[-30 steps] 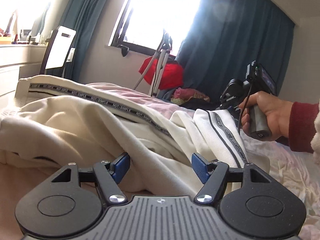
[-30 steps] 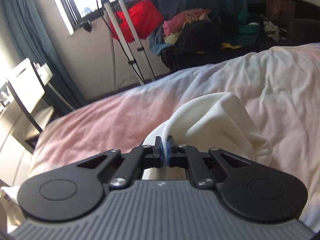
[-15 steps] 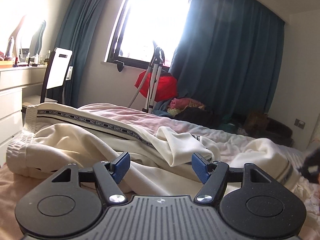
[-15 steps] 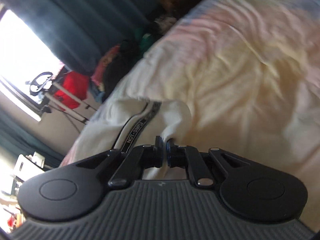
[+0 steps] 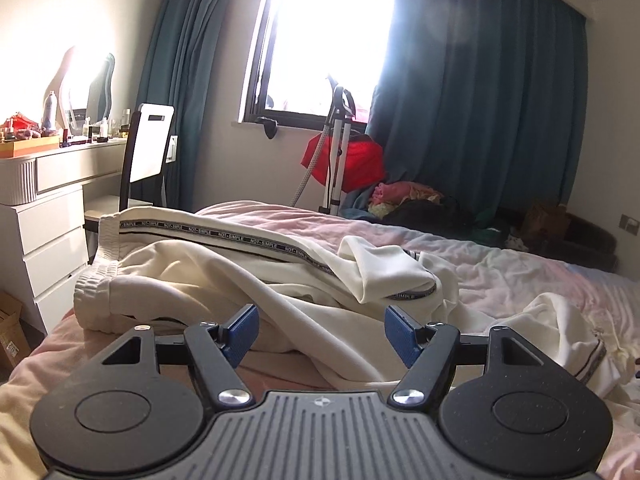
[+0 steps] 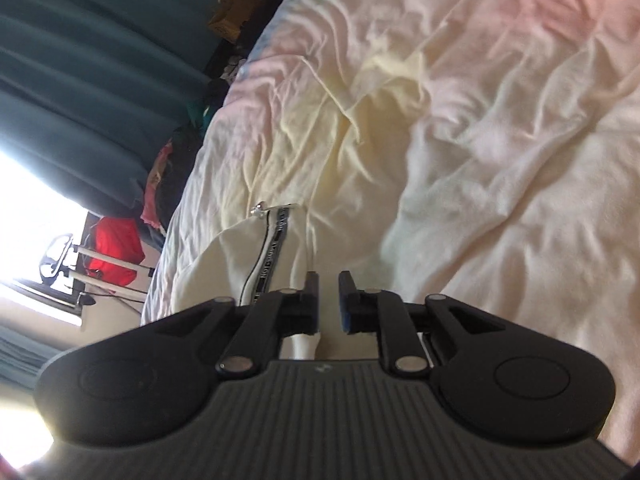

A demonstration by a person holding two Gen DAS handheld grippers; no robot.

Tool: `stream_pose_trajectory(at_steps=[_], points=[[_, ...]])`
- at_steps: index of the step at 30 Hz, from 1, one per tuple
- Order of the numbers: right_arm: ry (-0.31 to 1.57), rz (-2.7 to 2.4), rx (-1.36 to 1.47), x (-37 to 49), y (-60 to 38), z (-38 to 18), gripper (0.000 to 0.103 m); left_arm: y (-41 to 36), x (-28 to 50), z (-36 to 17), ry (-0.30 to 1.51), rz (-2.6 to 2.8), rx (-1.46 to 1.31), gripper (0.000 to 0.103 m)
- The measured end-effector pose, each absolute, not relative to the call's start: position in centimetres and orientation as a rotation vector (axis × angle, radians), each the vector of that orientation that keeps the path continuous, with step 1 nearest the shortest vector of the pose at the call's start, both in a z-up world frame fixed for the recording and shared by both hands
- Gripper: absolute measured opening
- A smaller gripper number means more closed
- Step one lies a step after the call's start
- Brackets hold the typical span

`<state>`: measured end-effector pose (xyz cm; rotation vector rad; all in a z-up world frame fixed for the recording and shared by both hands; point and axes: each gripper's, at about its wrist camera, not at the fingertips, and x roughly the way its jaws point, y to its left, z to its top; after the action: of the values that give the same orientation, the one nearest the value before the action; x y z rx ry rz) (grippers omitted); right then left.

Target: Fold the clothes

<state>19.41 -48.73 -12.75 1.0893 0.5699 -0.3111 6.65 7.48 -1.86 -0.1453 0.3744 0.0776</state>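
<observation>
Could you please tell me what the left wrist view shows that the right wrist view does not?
Only the left wrist view shows the white dresser, the chair, the trousers' waistband and the open left gripper hovering above the cloth. Only the right wrist view shows the right gripper, jaws just opened off the trouser leg end, lying between them. Both show the cream trousers, the pink bedsheet, the teal curtains and the red bag.

Left claw (image 5: 321,334) jaws wide apart, right claw (image 6: 329,300) rolled sideways, jaws just opening, narrow gap
</observation>
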Motion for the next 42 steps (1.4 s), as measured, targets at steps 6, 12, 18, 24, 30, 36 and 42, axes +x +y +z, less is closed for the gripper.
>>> stream_pose_trajectory(at_steps=[6, 12, 18, 24, 30, 36, 42], points=[[0.52, -0.213, 0.958, 22.4, -46.1, -11.3, 0.069, 7.0, 8.0, -3.3, 0.424, 0.07, -0.185, 0.071], [0.587, -0.208, 0.741, 27.2, -42.2, -11.9, 0.068, 6.8, 8.9, -4.4, 0.449, 0.064, -0.18, 0.071], [0.69, -0.302, 0.527, 28.8, -40.7, -14.1, 0.039, 6.3, 9.4, -5.7, 0.473, 0.073, -0.147, 0.071], [0.528, -0.216, 0.634, 27.6, -41.5, -12.0, 0.014, 6.1, 9.9, -6.1, 0.485, 0.041, -0.183, 0.071], [0.25, -0.2, 0.825, 22.3, -44.3, -8.0, 0.014, 6.7, 9.8, -5.7, 0.478, 0.02, -0.257, 0.071], [0.525, -0.358, 1.257, 16.8, -49.3, -13.1, 0.014, 7.8, 9.3, -5.2, 0.495, 0.028, -0.332, 0.071], [0.464, -0.376, 1.427, 13.9, -51.5, -14.5, 0.015, 8.9, 9.2, -5.2, 0.522, 0.052, -0.404, 0.071]])
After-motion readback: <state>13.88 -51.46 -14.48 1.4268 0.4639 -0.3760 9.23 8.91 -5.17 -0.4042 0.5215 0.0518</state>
